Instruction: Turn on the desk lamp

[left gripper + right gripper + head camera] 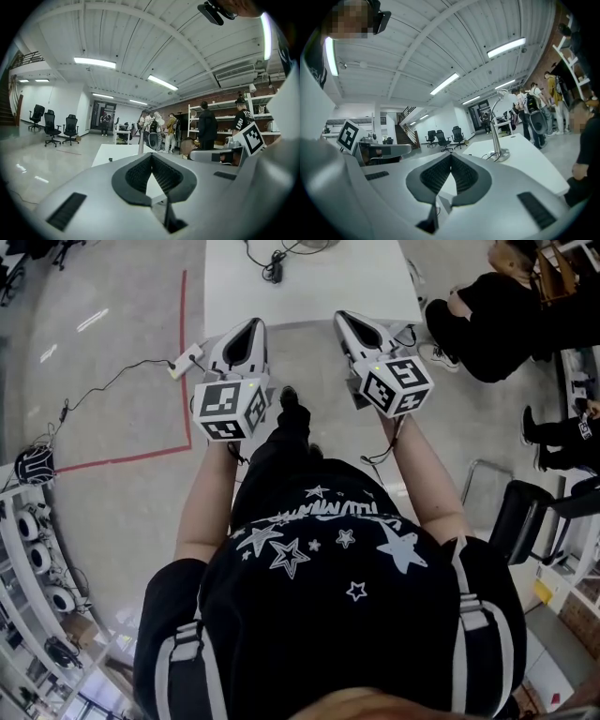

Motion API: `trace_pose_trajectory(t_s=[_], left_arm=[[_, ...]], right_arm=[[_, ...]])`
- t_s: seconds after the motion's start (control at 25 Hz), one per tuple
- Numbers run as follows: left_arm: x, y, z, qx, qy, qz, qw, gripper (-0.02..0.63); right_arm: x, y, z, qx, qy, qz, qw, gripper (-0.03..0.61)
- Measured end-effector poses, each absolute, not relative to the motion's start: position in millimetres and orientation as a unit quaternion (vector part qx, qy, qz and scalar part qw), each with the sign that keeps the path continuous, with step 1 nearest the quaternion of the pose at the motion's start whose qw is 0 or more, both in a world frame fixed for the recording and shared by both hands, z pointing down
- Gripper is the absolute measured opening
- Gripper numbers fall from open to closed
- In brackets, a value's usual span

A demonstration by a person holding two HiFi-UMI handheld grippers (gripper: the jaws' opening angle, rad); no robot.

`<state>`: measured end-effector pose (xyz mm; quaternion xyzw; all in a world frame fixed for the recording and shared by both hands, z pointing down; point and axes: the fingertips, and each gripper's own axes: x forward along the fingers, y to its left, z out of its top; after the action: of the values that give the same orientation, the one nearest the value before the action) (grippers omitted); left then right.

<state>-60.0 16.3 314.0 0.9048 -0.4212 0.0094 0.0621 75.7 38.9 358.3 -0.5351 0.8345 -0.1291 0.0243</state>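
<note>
Currently both arms reach forward, left tongs (251,329) and right tongs (352,322) side by side, both closed empty, aimed at counter (309,287) with desk lamp (500,153). Shirt lettering unreadable.

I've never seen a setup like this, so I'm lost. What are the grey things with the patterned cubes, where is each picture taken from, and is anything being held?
A person stands holding two hand-held grippers; the patterned cubes are part of them. The head view looks down from a camera on the person's head and shows the left gripper, the right gripper and a white table ahead. The other two pictures come from a camera riding on each gripper, looking along its fingers. Both pairs of fingers are closed with nothing between them. The right gripper view shows the desk lamp standing on the table, untouched.
</note>
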Motion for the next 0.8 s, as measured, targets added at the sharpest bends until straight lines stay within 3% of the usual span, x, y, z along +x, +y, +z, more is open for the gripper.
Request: trace_pose_trajectory(t_s=[0.8], left_arm=[[-21,-149,398,0.919,-0.367,0.102,0.103,0.008]], right_arm=[[90,-140,405,-0.555,0.812,-0.181,-0.018,0.003]])
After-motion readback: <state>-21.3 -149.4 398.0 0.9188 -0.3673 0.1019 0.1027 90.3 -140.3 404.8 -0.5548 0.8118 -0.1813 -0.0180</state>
